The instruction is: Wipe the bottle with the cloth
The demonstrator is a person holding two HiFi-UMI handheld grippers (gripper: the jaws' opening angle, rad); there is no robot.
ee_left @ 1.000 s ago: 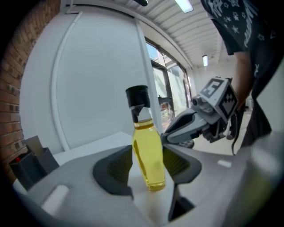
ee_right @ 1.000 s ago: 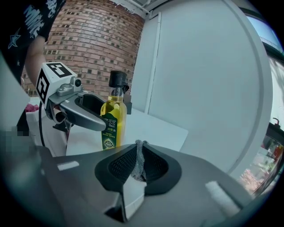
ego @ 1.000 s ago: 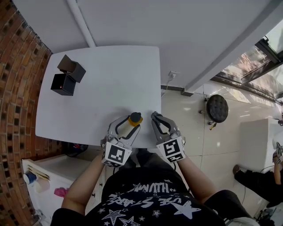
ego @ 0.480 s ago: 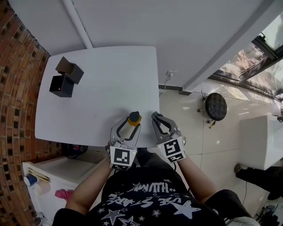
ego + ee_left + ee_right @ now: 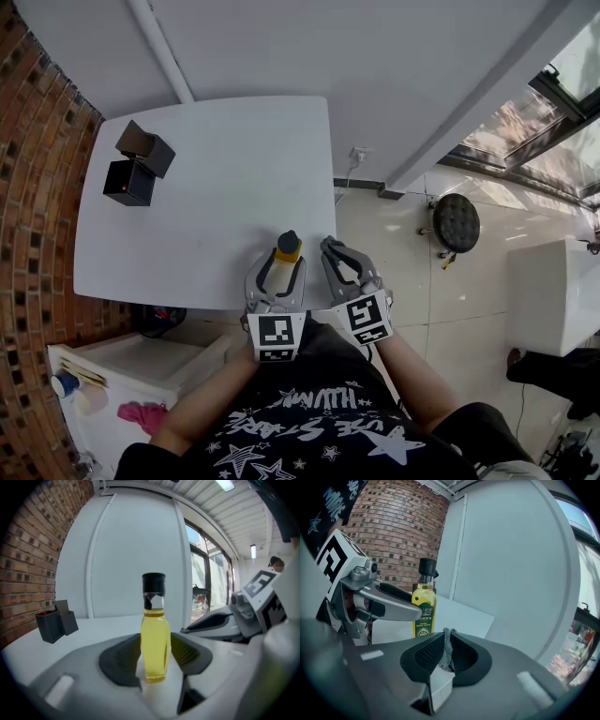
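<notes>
Within the left claw [image 5: 278,274], the bottle [image 5: 155,639] holds yellow liquid.

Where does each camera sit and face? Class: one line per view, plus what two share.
Head view: on the person's head, facing steeply down at the table; forearms, left gripper, right gripper show.
Left gripper view: rides that gripper, facing along jaws closed on the bottle; right gripper at right.
Right gripper view: rides that gripper, facing along jaws pinching the cloth; left gripper at left.
Shared: both gripper views show the bottle.
</notes>
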